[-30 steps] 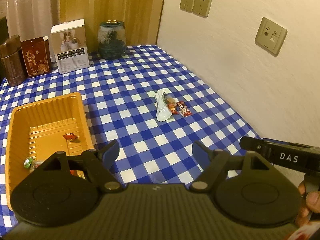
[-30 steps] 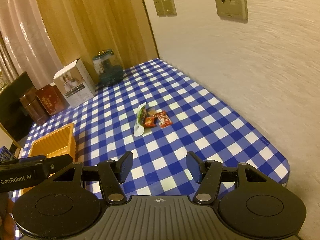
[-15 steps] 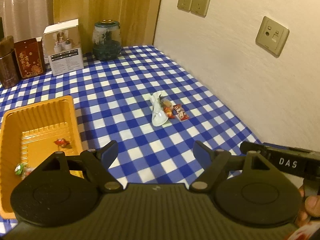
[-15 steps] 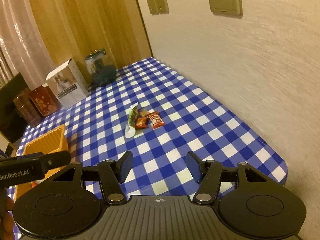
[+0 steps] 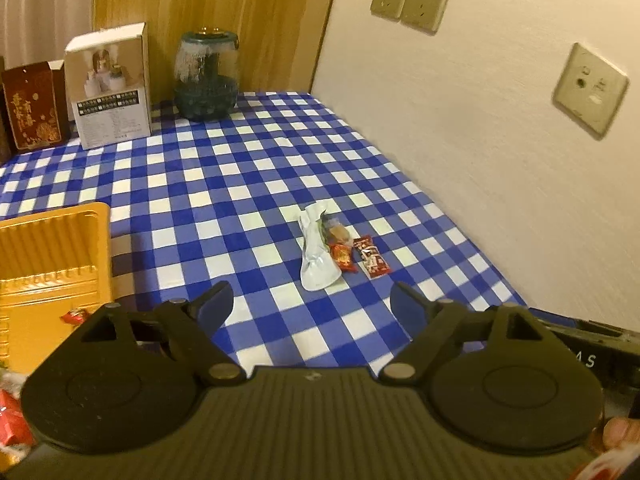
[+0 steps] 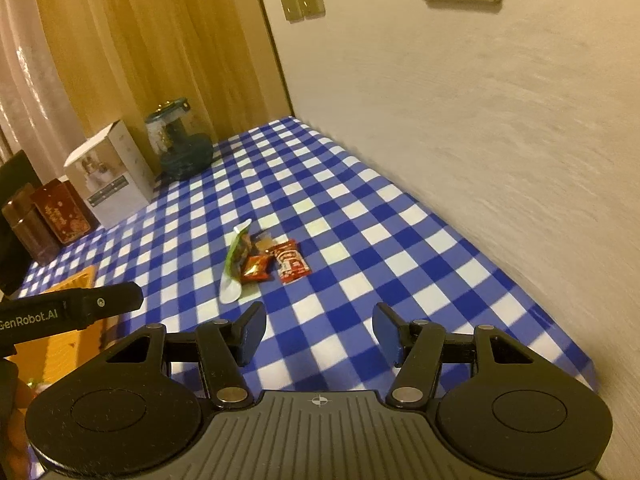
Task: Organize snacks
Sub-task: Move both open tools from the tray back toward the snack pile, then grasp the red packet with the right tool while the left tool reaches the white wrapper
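A small heap of snacks lies on the blue checked tablecloth: a white pouch point(image 5: 318, 248), a small orange-red candy point(image 5: 342, 258) and a red KitKat bar point(image 5: 372, 257). In the right wrist view they are the pouch point(image 6: 234, 264), the candy point(image 6: 255, 269) and the KitKat point(image 6: 291, 266). An orange plastic tray point(image 5: 48, 248) at the left holds a red candy point(image 5: 74, 315). My left gripper point(image 5: 312, 306) is open and empty, short of the heap. My right gripper point(image 6: 319, 334) is open and empty, also short of it.
A white box point(image 5: 110, 84), a glass jar point(image 5: 206, 76) and a dark red box point(image 5: 32, 106) stand at the table's far edge. A cream wall with sockets point(image 5: 408, 6) borders the table's right side. Red wrappers point(image 5: 12, 420) show at the lower left.
Both grippers have swung to the right and moved closer to the snack heap, which looms larger in both views. The tray has slid toward the left edge. Both stay open.
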